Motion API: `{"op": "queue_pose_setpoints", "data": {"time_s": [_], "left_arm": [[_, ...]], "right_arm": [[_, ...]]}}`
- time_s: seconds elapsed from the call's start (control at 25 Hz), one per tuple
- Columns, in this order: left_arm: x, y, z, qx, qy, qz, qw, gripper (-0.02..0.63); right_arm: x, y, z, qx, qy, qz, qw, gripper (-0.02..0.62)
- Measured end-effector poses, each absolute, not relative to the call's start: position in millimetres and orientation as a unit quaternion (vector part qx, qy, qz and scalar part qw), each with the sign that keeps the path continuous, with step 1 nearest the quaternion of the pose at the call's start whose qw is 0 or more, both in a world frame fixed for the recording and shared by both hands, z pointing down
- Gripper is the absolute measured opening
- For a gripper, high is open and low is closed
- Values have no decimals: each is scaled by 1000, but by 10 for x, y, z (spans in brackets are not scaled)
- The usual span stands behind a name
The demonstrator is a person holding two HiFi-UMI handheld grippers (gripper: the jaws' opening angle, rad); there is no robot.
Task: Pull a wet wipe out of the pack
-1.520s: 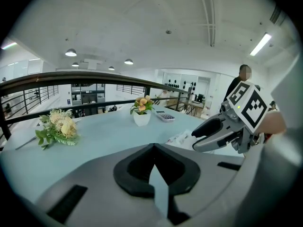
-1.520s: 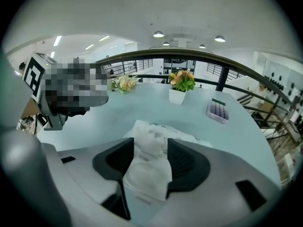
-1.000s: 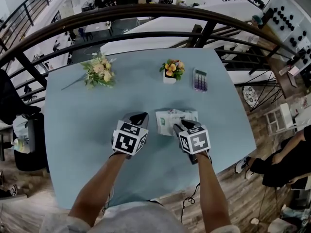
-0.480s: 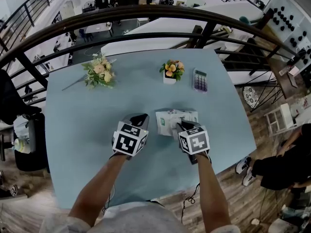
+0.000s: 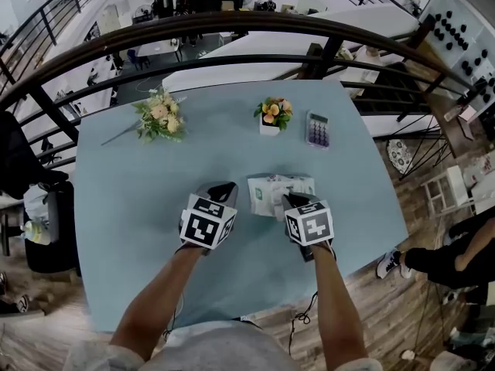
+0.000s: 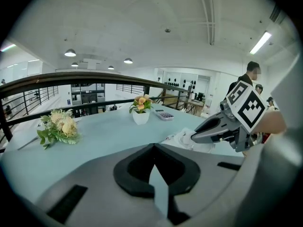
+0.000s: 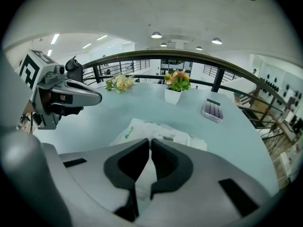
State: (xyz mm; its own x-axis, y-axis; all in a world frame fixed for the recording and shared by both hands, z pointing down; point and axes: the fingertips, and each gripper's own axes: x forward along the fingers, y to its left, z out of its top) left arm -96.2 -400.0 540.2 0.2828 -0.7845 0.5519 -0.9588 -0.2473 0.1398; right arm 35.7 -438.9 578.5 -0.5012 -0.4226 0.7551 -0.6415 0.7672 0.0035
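Observation:
The white wet-wipe pack [image 5: 272, 191] lies flat on the pale blue table [image 5: 139, 199], just right of the middle. My right gripper [image 5: 295, 200] points steeply down at the pack's near right part. Its jaws are closing and stand almost together in the right gripper view [image 7: 150, 144], with a white bit of wipe from the pack [image 7: 165, 134] pinched at the tips. The left gripper view shows those tips [image 6: 193, 137] touching crumpled white material on the pack [image 6: 182, 139]. My left gripper [image 5: 223, 187] hovers left of the pack, shut [image 6: 154, 146] and holding nothing.
At the back of the table lie a loose flower bunch [image 5: 158, 116], a small white pot of flowers [image 5: 272, 115] and a calculator [image 5: 318, 127]. A dark curved railing [image 5: 232, 22] runs behind the table. The table's right edge [image 5: 387, 192] is close to the pack.
The right gripper's jaws have drawn together over the pack. Both hands and the pack have stayed where they were.

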Motion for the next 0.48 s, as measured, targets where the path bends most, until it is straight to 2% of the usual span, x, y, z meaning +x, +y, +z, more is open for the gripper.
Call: {"op": "queue_pose_setpoints", "data": {"time_s": [0.48], "left_arm": [[-882, -3888, 5230, 766, -575, 191, 214, -6]], "right_arm": [[455, -4338, 5617, 323, -861, 140, 367, 15]]}}
